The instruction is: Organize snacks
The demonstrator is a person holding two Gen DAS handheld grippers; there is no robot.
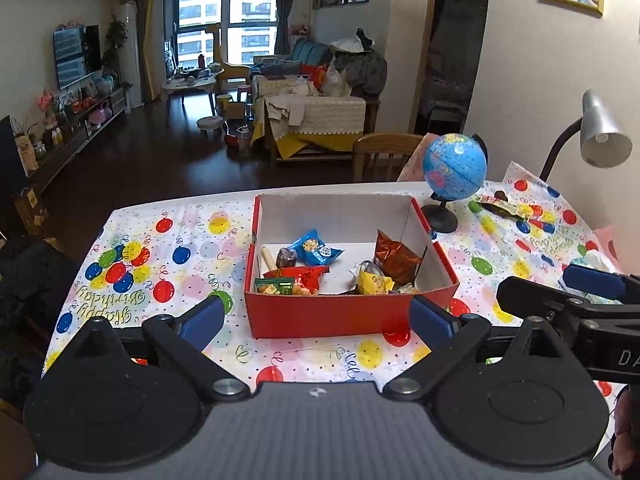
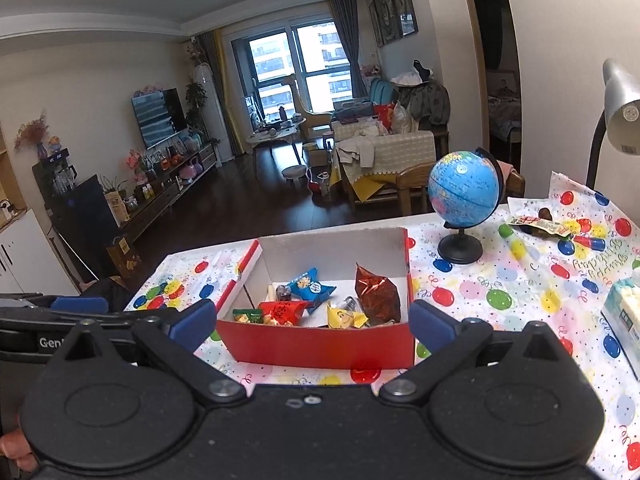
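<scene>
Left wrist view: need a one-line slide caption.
Open left gripper hangs before a red box of snacks on a balloon tablecloth, globe behind.

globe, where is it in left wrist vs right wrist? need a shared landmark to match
Left wrist: globe stands right of centre, at the table's far edge, behind the red box's far right corner.
Right wrist: globe stands right of centre, just past the red box's far right corner.
Shared landmark: the red box of snacks, centred in both views.

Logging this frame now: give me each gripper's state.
Left gripper: open, holding nothing, before the red cardboard snack box.
Right gripper: open, holding nothing.
</scene>
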